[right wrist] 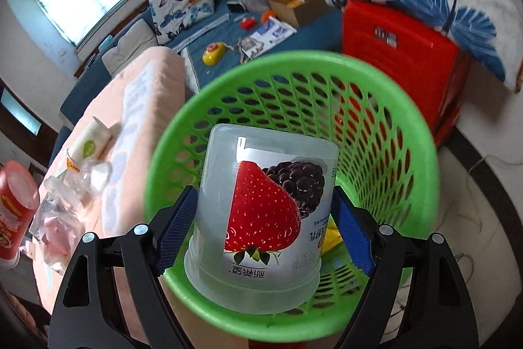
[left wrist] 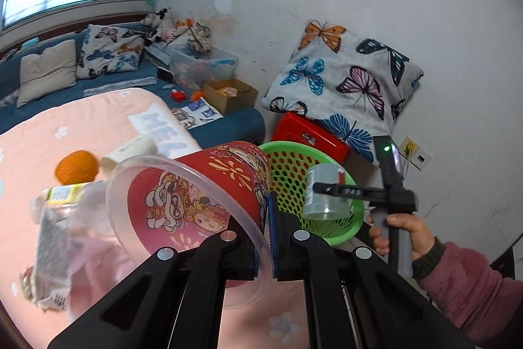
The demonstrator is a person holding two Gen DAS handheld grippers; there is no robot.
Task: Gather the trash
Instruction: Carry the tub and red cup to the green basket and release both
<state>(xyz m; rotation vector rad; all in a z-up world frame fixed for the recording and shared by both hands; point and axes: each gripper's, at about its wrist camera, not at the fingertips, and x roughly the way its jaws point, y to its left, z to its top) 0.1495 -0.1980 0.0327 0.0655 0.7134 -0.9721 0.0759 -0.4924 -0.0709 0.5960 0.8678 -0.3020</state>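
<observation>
— Looking along the left gripper, what do you see between the fingers?
— Its jaws are pinched tight on the rim of a red cup with cartoon prints. The cup lies tilted, mouth toward the camera, above the pink blanket.
— And the right gripper?
— Its blue pads stand far apart with a yogurt jar between them, upside down, strawberry on the label. The pads sit against the two sides of the jar, so it is held.
— Where is the jar?
— Right over the green basket, within the ring of its rim. Something yellow lies at the bottom.
— What remains on the blanket?
— An orange, a clear bottle and a small white tube. A red box stands behind the basket, under a butterfly pillow.
</observation>
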